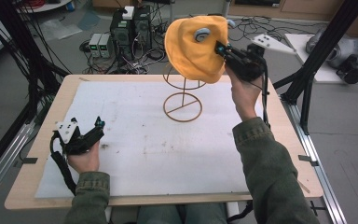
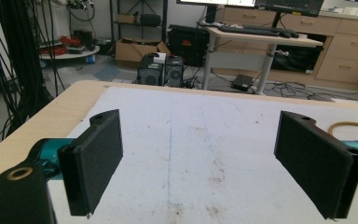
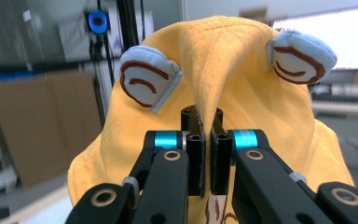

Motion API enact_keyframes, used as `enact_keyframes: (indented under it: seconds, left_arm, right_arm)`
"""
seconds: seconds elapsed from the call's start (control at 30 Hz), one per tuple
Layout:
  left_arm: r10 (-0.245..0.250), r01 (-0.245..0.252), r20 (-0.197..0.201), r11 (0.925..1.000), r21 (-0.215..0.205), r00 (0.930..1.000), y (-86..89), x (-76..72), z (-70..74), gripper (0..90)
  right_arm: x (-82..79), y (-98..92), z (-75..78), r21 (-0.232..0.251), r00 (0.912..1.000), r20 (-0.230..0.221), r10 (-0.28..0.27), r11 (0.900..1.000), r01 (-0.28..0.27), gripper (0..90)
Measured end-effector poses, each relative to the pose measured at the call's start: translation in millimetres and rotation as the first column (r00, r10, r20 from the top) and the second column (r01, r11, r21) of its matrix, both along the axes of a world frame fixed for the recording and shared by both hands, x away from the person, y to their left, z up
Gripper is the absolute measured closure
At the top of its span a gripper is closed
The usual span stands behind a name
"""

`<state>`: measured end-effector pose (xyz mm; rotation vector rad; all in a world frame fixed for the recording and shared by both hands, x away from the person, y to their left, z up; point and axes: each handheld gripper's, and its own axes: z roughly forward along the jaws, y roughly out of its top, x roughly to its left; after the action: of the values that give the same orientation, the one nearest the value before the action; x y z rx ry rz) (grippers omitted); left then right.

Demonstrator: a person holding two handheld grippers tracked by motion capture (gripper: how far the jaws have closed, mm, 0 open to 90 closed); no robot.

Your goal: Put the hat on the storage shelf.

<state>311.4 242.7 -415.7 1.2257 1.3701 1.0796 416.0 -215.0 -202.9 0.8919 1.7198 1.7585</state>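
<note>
Soft yellow fabric hat (image 1: 193, 49) with pale blue ear patches pinched by the right gripper (image 1: 221, 49).
It hides the top of the thin gold wire stand (image 1: 182, 105); the left gripper (image 1: 98, 125) gapes wide, holding nothing.

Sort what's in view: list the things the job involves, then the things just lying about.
In the job: yellow hat, pinched by the right gripper; wire stand just below it.

Lying about: left gripper, open and idle; computer boxes; floor cables.

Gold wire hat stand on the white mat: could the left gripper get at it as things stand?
Probably yes: the left gripper is open, empty, and only bare white mat lies before the gold wire hat stand.
</note>
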Motion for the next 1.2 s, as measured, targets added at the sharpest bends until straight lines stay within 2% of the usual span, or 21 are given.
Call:
enact_keyframes:
  seconds: [0.07, 0.1, 0.2, 0.23, 0.4, 0.57, 0.8, 1.03, 1.2]
  left_arm:
    - [-0.003, 0.003, 0.005, 1.0000, 0.003, 1.0000, -0.7, 0.1, 0.3, 15.6]
    - [-0.004, 0.004, 0.007, 1.0000, 0.003, 1.0000, -1.0, 0.1, 0.4, 15.6]
    - [-0.003, 0.003, 0.005, 1.0000, 0.001, 1.0000, -0.3, 0.1, 0.3, 15.6]
    - [-0.001, 0.001, 0.007, 1.0000, -0.003, 1.0000, 0.1, 0.1, 0.2, 15.6]
    - [-0.002, 0.002, 0.025, 1.0000, -0.006, 0.9997, 0.1, -1.3, 1.5, 16.4]
    - [-0.003, 0.003, 0.015, 1.0000, -0.002, 0.9999, 0.5, 0.0, 0.5, 16.5]
    - [-0.003, 0.003, 0.018, 1.0000, -0.007, 0.9998, 1.1, -0.3, 0.6, 16.5]
    - [-0.003, 0.003, 0.030, 0.9998, -0.018, 0.9995, 1.4, -1.6, 3.3, 16.5]
    - [-0.011, 0.012, 0.026, 0.9997, -0.021, 0.9996, 1.0, -1.2, 3.2, 16.5]
  right_arm:
    - [11.8, 11.0, 3.6, -0.072, 0.9989, -0.047, 0.007, 0.997, -0.010, 88.8]
    - [11.8, 11.0, 3.6, -0.072, 0.9989, -0.047, 0.007, 0.997, -0.010, 88.8]
    - [24.8, 21.6, 2.2, -0.126, 0.9914, -0.127, 0.032, 0.991, -0.048, 88.9]
    - [24.8, 21.6, 2.2, -0.126, 0.9914, -0.127, 0.032, 0.991, -0.048, 88.9]
    - [38.9, 32.5, -9.0, -0.214, 0.9846, -0.174, 0.016, 0.975, -0.054, 88.9]
    - [44.6, 37.3, -14.6, -0.236, 0.9778, -0.208, 0.025, 0.969, -0.074, 88.9]
    - [48.3, 41.1, -22.4, -0.259, 0.9710, -0.239, 0.012, 0.963, -0.076, 88.8]
    - [49.6, 40.2, -23.9, -0.246, 0.9692, -0.246, 0.010, 0.967, -0.072, 88.8]
    - [50.1, 39.8, -25.3, -0.252, 0.9691, -0.247, 0.001, 0.965, -0.065, 88.6]
